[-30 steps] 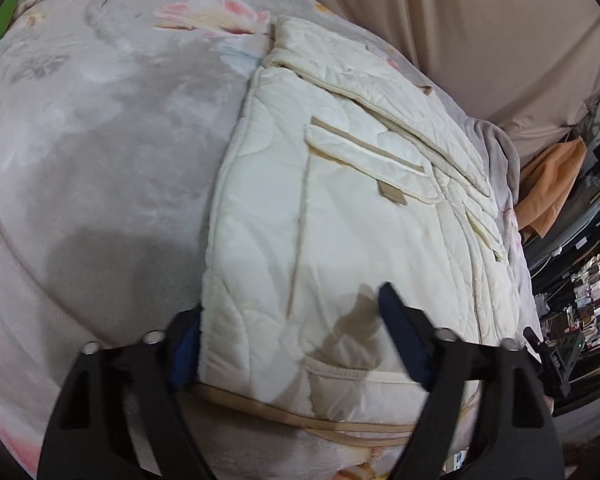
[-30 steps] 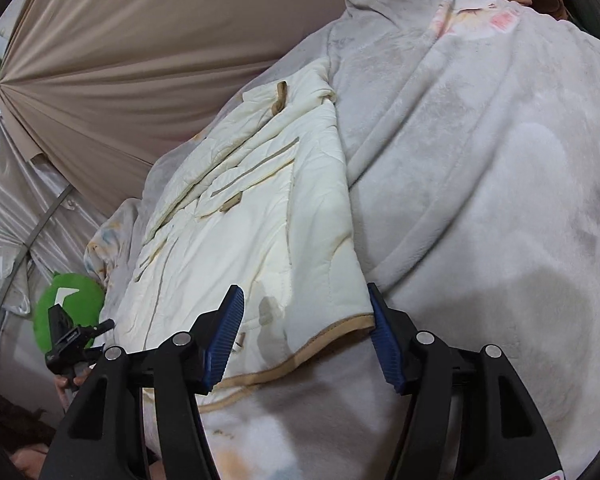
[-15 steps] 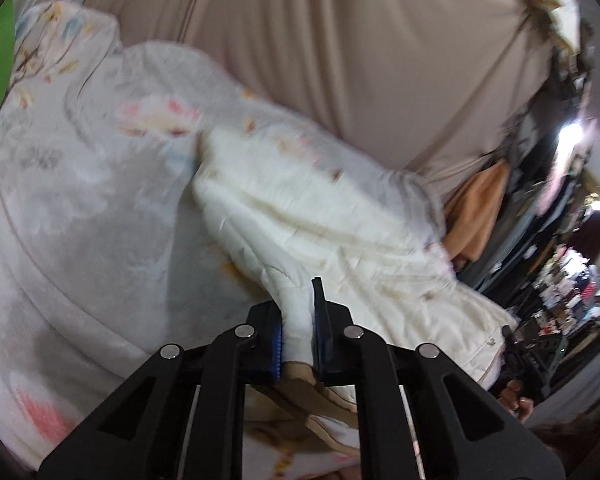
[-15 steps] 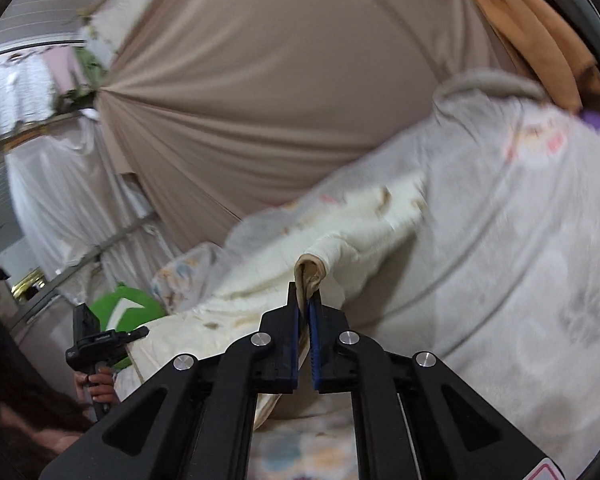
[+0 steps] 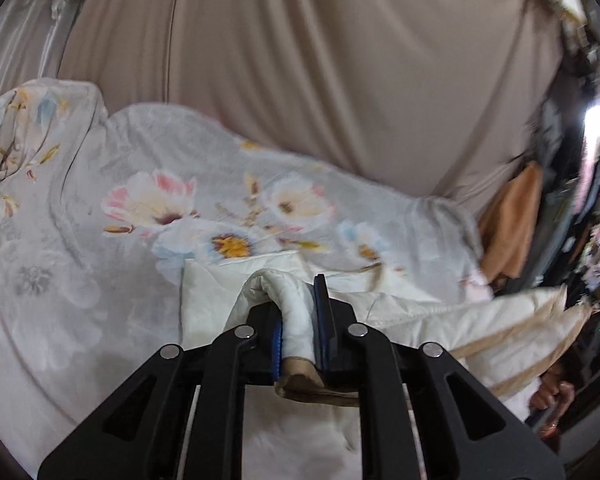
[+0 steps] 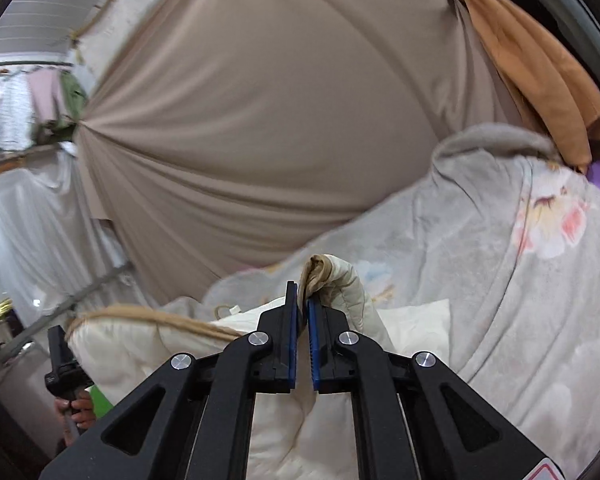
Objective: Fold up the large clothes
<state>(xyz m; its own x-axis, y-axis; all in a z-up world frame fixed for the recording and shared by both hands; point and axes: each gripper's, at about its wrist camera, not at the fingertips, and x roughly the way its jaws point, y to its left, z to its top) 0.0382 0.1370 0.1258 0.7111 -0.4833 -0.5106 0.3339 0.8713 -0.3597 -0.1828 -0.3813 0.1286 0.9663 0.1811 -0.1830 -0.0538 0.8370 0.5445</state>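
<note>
Left gripper point(image 5: 298, 332): jaws clenched on a thick roll of the cream quilted jacket point(image 5: 440, 320), tan hem binding poking out below the pads. Right gripper point(image 6: 303, 320): jaws clamped on the other hem corner, a tan-edged bunch of the same jacket point(image 6: 340, 280) standing up above the blue pads point(image 6: 293, 344), only a thin slit between them.

Jacket location: near part raised off the bed in both grips. The far part lies flat on the floral fleece blanket point(image 5: 148, 184) that covers the bed; a flat cream panel shows just beyond each gripper. Between the two grips the tan-bound hem sags in a loose arc.

Background: beige curtain point(image 6: 260, 140) behind the bed, orange cloth point(image 6: 540, 64) hanging at the bed's far right corner. In the left wrist view the person's right hand point(image 5: 548, 392) shows at the right edge; in the right wrist view the left hand point(image 6: 76, 408) sits low at the left.

Step, as I judge it: bottom-to-top fold, hem lifted and ready to travel.

Next move calls for: carrying both corners together toward the far edge of the bed, keeping the hem taut and level so the padding does not bunch, lowering it square onto the collar end, then letting go. Risk: uneven travel skews the fold; the thick left-hand roll may slip.
</note>
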